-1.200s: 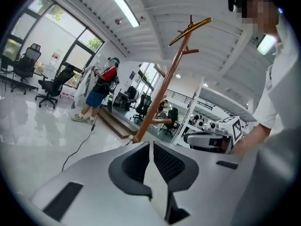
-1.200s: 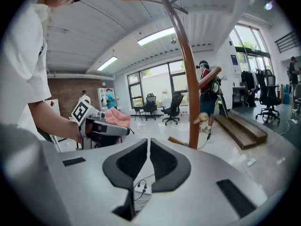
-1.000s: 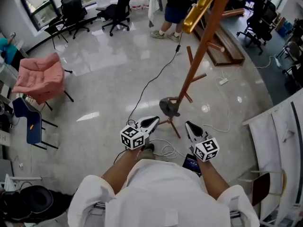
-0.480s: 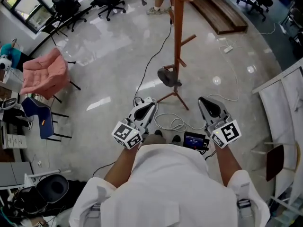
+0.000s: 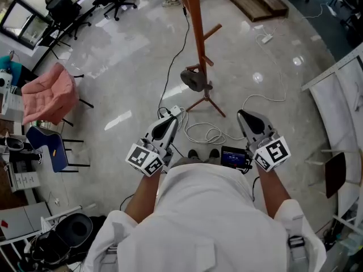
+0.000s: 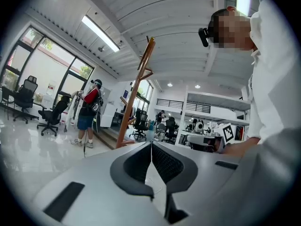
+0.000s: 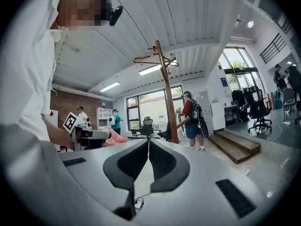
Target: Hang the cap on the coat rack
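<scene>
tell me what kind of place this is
Most likely a large open-plan office or lab: black office chairs stand on a polished floor, tall windows line one wall, and loose cables trail past a wooden coat rack.

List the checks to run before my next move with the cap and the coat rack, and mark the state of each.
1. Left gripper free: jaws shut, nothing between them. Ok.
2. Right gripper free: jaws shut, nothing between them. Ok.
3. Cap on the coat rack: the grey cap sits at a low peg. Ok, but how firmly it is hooked: cannot tell.
4. Coat rack upright on its feet. Ok.
5. Path to the rack: a white cable lies looped on the floor on the person's side of the rack's feet. Not ok.
</scene>
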